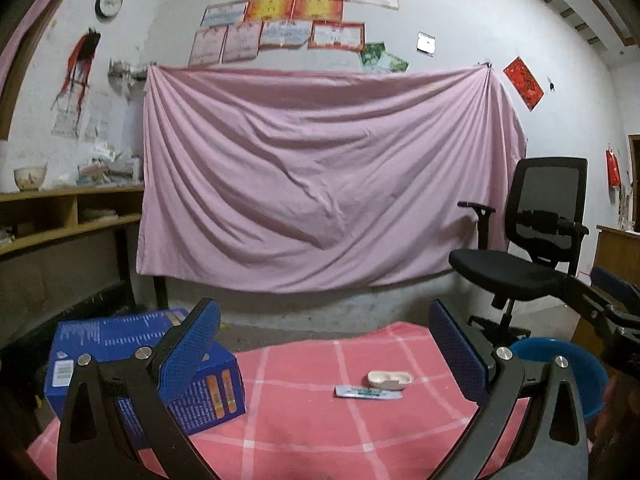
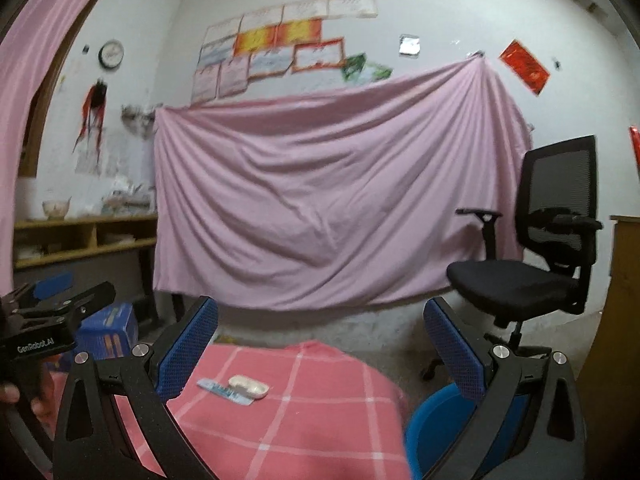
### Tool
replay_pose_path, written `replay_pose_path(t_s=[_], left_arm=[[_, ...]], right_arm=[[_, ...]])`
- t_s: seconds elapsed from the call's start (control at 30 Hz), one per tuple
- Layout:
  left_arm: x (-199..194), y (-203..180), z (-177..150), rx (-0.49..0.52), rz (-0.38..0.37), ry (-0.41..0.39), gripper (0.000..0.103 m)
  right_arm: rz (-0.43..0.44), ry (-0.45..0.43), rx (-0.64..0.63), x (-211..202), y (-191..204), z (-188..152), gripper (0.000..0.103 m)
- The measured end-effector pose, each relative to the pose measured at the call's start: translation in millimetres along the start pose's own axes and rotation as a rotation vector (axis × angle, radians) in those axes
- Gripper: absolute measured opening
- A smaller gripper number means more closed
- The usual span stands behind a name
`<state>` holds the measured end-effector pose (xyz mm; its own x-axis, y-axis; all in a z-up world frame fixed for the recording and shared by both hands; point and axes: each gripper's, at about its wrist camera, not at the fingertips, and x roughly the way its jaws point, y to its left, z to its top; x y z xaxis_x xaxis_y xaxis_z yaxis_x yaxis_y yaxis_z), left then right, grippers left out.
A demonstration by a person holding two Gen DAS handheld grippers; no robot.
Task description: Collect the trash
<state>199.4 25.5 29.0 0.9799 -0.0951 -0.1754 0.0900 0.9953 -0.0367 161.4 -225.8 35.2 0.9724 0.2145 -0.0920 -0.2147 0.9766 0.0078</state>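
Both grippers hover spread and empty above the pink checked cloth (image 1: 304, 412).
Left gripper (image 1: 324, 356), right gripper (image 2: 320, 344) level; "GenRobot.AI" readable at nine o'clock; white tray (image 1: 390, 380) touching blue wrapper (image 1: 368, 393) at twelve.

Both claws: left claw (image 1: 324, 354) and right claw (image 2: 320, 350) have black frames, silver screws, blue dimpled pads (image 1: 192, 354); white "GenRobot.AI" marking on the left.
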Motion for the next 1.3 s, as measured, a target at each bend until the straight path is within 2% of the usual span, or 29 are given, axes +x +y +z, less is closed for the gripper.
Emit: replay_pose_path(t_s=[0.2,0.27,0.37,0.43,0.53,0.63,0.73,0.9,1.03,1.3], left_arm=[[26,5,-9,-0.022,-0.027,0.124,0.101],[34,2,-11,-0.012,-0.02,0.15,0.101],[46,-2,-13,-0.004,-0.03,0.201,0.094],[59,-5,-16,0.006,-0.049,0.263,0.079],[76,-7,-23,-0.005,-0.082,0.362,0.061],[95,-7,-32,-0.024,-0.09,0.474,0.047],[108,-3,-37,-0.059,-0.091,0.546,0.038],[124,13,-42,-0.14,-0.093,0.627,0.036],[139,24,-49,-0.213,-0.104,0.717,0.026],[146,31,-43,-0.239,-0.141,0.729,0.026]], right_arm=[[0.054,0.151,-0.012,31,9,-11,0.103],[0.063,0.198,-0.001,39,8,-15,0.097],[0.079,0.267,0.0,51,10,-19,0.087],[0.094,0.315,0.001,61,9,-22,0.085],[0.116,0.413,-0.004,81,9,-29,0.07],[0.153,0.508,0.022,100,5,-40,0.066],[0.181,0.592,0.031,119,5,-49,0.063],[0.253,0.707,0.087,152,4,-58,0.063],[0.285,0.785,0.051,176,21,-67,0.063],[0.307,0.868,0.048,196,32,-80,0.063]])
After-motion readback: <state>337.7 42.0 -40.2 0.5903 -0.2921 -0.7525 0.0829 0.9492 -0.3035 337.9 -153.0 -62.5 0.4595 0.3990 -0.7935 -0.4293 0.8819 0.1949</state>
